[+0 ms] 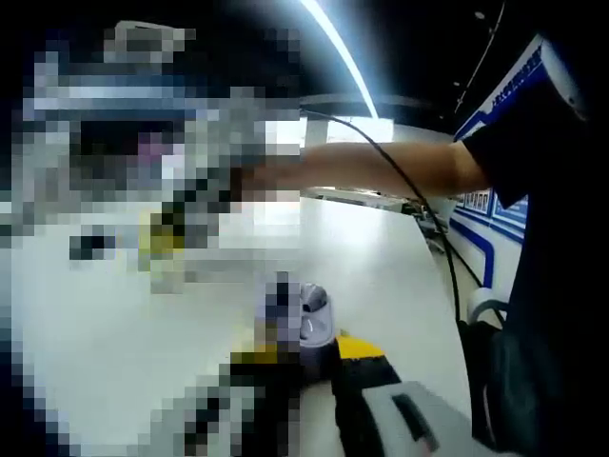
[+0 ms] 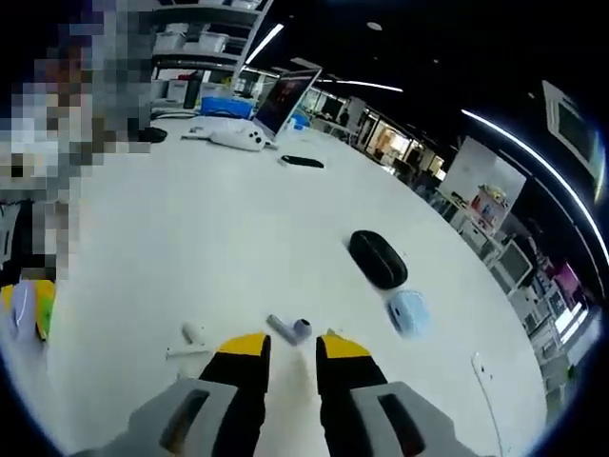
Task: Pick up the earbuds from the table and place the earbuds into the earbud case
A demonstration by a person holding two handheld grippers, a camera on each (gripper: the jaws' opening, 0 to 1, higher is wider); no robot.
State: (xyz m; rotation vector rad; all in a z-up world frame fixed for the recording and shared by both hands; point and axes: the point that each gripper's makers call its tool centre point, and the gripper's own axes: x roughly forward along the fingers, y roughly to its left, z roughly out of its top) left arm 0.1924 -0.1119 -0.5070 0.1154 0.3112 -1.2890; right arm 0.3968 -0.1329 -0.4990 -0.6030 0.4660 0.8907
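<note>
Earbuds lie loose on the white table in the right gripper view: a pale lilac-grey one just ahead of the yellow jaw tips, and a white one off to its left with a thin white stick-like piece beside it — whether that piece is an earbud stem I cannot tell. The right gripper sits low over the table with its jaws parted and nothing between them, aimed so the lilac earbud falls close to the gap; that line-up reads as the approach for a first pick. Farther along the table lie a black oval case and, just beside it, a light blue case, both apparently shut, so which one is meant to receive the earbuds is unclear. A laptop stands well back, with a white controller-like device in front of it.

In the left gripper view the left gripper is half hidden by mosaic. One yellow-tipped jaw shows at the lower right, and a small clear-and-grey object sits at its tips — possibly held ready as the receiving case, but whether the jaws clasp it I cannot tell. A person's forearm reaches across above the table, a black cable trailing over it.
</note>
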